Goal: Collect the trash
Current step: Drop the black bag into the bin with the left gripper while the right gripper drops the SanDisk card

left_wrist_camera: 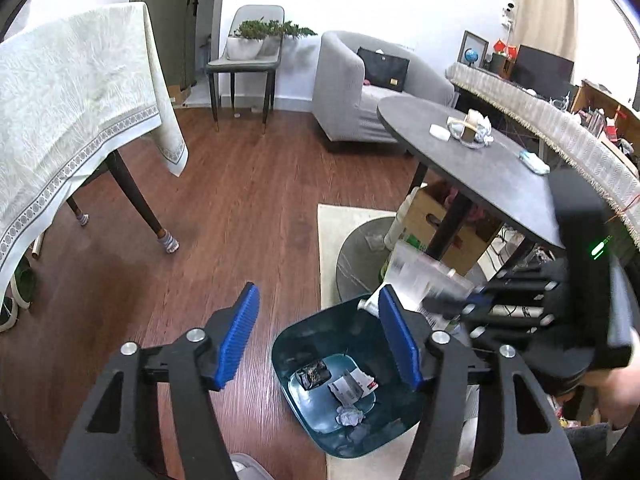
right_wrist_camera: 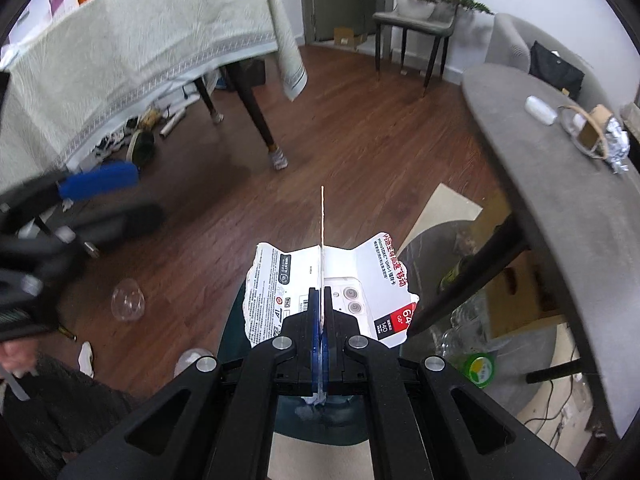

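Nearest, a torn white printed card package (right_wrist_camera: 328, 280) is held edge-on between the closed blue pads of the right gripper (right_wrist_camera: 320, 300), which is pointed steeply down over the dark teal plastic bin (left_wrist_camera: 344, 380) on the wooden floor. Nothing is held between the half-open jaws of the left gripper (left_wrist_camera: 320, 336). Farther off, more small trash (left_wrist_camera: 472, 128) is seen on the round grey table (left_wrist_camera: 480, 184).

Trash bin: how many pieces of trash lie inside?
3: a dark wrapper at the back, a torn card beside it, a crumpled tissue nearest. More may be hidden.
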Available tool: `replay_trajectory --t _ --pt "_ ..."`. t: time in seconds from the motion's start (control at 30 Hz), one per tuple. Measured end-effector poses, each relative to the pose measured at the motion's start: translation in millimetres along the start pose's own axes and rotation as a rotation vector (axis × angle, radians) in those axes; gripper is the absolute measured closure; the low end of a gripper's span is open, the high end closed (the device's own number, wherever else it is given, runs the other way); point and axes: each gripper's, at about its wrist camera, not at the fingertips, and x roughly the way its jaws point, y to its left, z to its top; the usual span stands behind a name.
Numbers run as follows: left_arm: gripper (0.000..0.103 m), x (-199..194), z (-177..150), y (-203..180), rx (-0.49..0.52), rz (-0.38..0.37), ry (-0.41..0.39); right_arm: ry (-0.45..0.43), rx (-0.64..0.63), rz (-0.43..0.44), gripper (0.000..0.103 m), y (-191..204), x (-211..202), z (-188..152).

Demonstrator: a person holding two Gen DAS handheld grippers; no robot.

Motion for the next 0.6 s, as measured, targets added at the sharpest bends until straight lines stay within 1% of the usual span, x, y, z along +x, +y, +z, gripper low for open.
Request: replay_trajectory --t 0.13,0.17,0.37,0.6 --pt "0.046 -7 4 4 -0.012 -0.009 -0.025 0.055 -0.016 0.002 0.102 7 19 -4" --pt "0.046 -10 5 4 -0.016 -0.014 -0.034 0.055 -0.016 0.002 0.102 7 19 -4" --pt "0.049 -23 10 5 -0.025 -0.026 -0.081 0.139 -0.049 -0.024 0.102 11 45 -16" --pt "0.050 -34 17 4 -0.040 -0.033 -0.118 0.218 -0.050 -0.035 0.101 11 65 -28"
